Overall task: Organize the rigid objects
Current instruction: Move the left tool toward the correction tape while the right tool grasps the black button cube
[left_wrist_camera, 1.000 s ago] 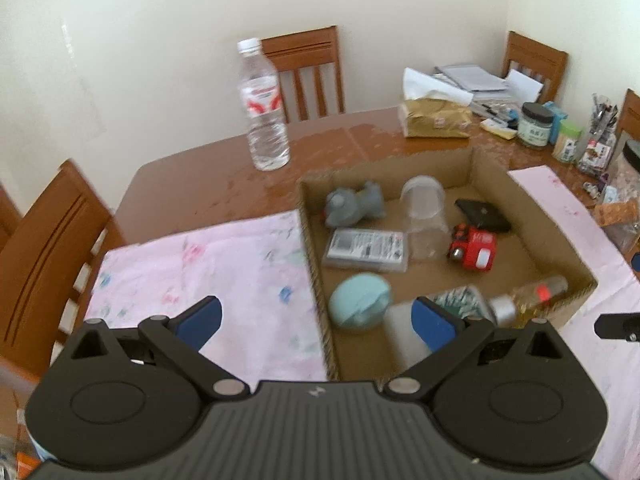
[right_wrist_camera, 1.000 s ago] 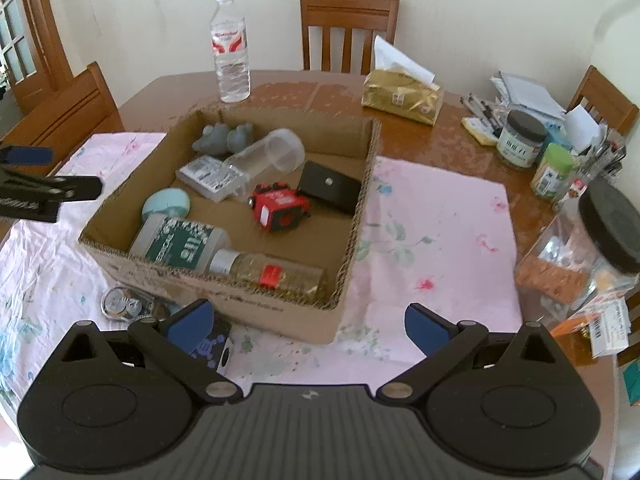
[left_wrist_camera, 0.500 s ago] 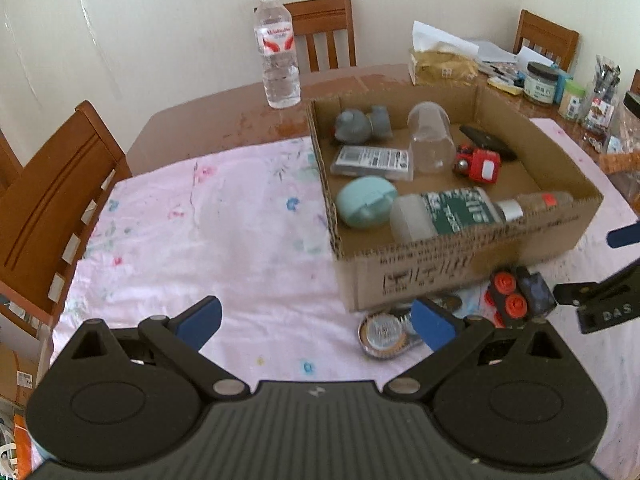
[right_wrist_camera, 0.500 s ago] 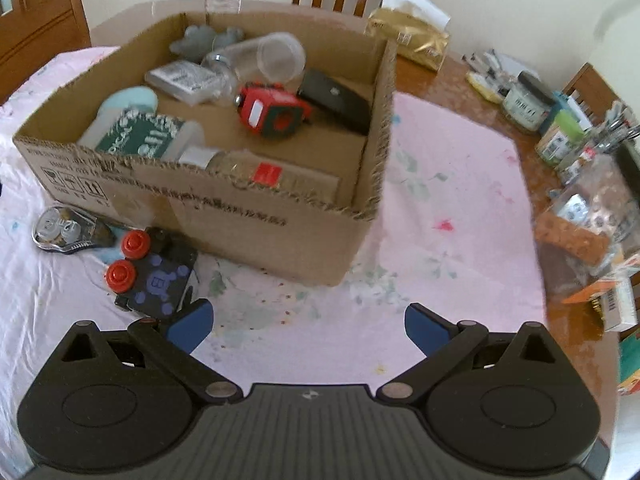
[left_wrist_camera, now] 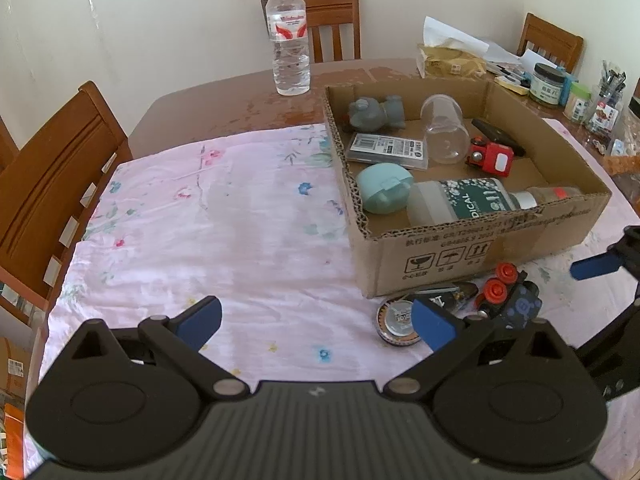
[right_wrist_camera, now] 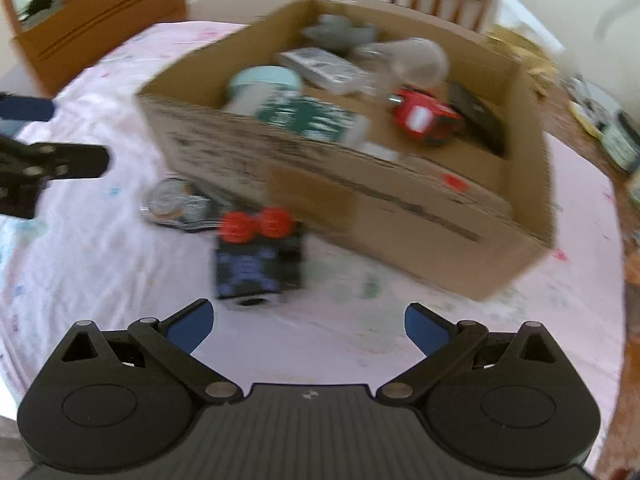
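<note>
A cardboard box (left_wrist_camera: 476,248) (right_wrist_camera: 400,216) on the pink cloth holds several objects: a grey toy, a clear jar, a red toy car (left_wrist_camera: 492,156), a mint case and a green-labelled bottle (left_wrist_camera: 460,202). In front of the box lie a black block with two red knobs (left_wrist_camera: 510,296) (right_wrist_camera: 256,260) and a round metal tin (left_wrist_camera: 398,318) (right_wrist_camera: 170,200). My left gripper (left_wrist_camera: 316,320) is open and empty over the cloth, left of the tin. My right gripper (right_wrist_camera: 306,324) is open and empty, just in front of the black block.
A water bottle (left_wrist_camera: 289,44) stands on the wooden table behind the box. A tissue pack (left_wrist_camera: 452,64), jars and pens crowd the far right. Wooden chairs (left_wrist_camera: 52,176) stand around the table. The right wrist view is motion-blurred.
Both grippers pulled back and lowered from over the box. The right gripper swung left toward the black block, which now lies close ahead between its fingers. Both stayed open.
</note>
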Tool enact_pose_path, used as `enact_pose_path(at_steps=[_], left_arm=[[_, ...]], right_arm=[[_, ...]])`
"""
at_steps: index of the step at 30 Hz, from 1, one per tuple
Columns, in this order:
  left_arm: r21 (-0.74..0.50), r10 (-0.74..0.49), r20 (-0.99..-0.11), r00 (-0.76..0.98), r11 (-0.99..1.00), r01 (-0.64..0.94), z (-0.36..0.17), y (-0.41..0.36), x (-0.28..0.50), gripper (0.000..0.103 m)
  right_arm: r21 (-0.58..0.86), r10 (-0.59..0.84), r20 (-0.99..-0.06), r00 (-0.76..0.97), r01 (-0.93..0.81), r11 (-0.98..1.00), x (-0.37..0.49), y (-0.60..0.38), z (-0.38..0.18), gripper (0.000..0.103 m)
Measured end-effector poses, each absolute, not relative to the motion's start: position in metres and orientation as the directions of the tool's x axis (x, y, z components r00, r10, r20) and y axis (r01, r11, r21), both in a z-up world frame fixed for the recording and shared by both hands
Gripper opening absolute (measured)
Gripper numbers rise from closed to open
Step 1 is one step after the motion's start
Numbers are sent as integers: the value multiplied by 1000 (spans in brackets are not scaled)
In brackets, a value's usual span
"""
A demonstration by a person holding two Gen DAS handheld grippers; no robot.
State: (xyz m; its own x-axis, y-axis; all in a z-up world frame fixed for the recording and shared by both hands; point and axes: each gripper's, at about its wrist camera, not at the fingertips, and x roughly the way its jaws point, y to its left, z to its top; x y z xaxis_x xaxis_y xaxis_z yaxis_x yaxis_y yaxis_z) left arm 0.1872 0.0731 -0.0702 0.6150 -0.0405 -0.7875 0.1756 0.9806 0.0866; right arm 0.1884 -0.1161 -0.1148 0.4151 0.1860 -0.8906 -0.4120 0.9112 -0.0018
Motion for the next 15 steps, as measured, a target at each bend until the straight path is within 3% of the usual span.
enact_pose_path(at_steps=[2, 7, 15], left_arm=[[83, -42, -791, 611, 981, 175, -71, 74, 187, 101], [74, -47, -799, 599, 982, 176, -74, 75, 186, 101], [56, -59, -826, 560, 981, 187, -87, 69, 185, 101]], right_arm=[[14, 217, -880, 422, -434, 901, 188, -111, -115, 102], [-2, 235, -865, 443, -473, 881, 193, -97, -118, 80], [-26, 237, -855, 461, -495, 868, 190, -93, -115, 56]])
